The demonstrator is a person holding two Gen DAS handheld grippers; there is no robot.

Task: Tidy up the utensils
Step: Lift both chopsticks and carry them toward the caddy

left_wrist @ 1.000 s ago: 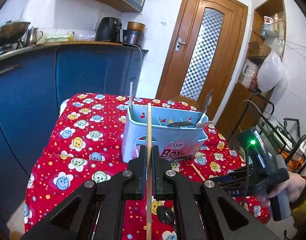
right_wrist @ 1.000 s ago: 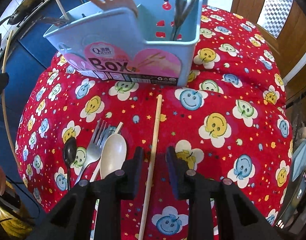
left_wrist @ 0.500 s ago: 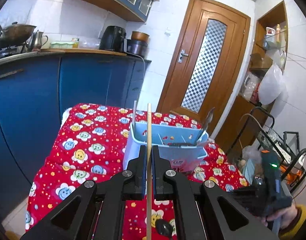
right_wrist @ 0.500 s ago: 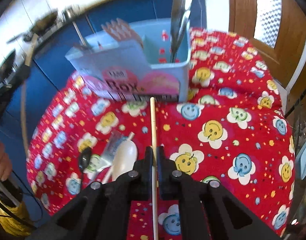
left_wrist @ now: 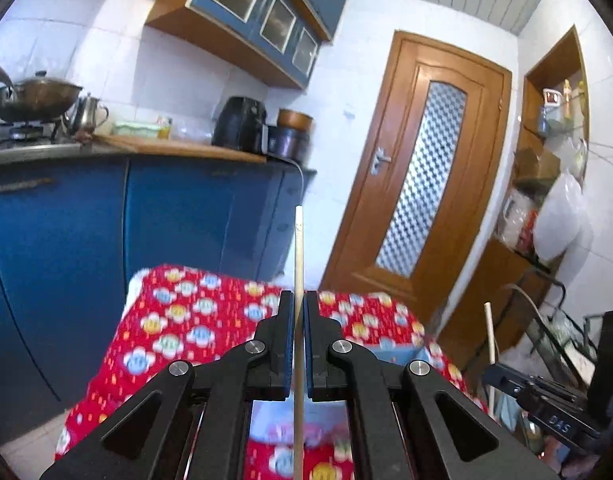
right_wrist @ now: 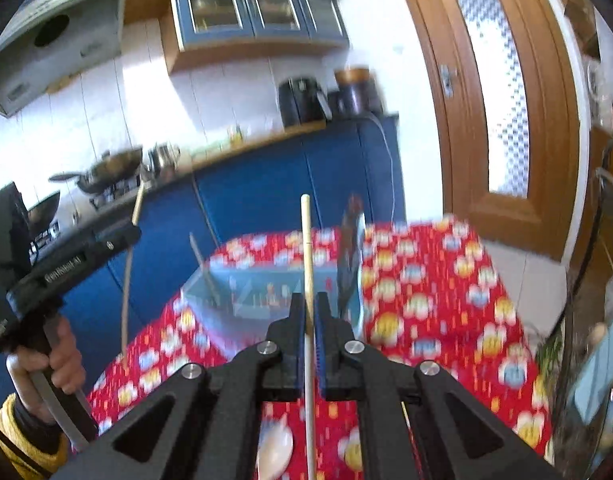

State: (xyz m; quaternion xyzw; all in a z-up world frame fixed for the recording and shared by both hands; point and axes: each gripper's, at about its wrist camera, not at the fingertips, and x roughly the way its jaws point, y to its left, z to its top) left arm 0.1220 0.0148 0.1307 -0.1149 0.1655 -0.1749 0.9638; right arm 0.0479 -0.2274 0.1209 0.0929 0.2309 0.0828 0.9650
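Observation:
My left gripper (left_wrist: 299,300) is shut on a wooden chopstick (left_wrist: 298,256) that points up past the table. My right gripper (right_wrist: 309,302) is shut on a second wooden chopstick (right_wrist: 306,248), lifted off the red smiley tablecloth (right_wrist: 426,300). The light blue utensil box (right_wrist: 246,292) stands on the table ahead of the right gripper, with metal utensils (right_wrist: 352,252) upright in its right compartment. In the left wrist view the box (left_wrist: 394,348) is mostly hidden behind the fingers. A white spoon (right_wrist: 276,452) lies on the cloth below the right gripper.
The left hand-held gripper and its chopstick (right_wrist: 128,280) show at the left of the right wrist view. Blue kitchen cabinets (left_wrist: 146,220) stand behind the table, a wooden door (left_wrist: 422,184) to the right. The right gripper's chopstick tip (left_wrist: 490,332) shows at right.
The right gripper closed on the chopstick lying on the cloth and lifted it. Both grippers have risen and tilted up, so the table sits lower in both views.

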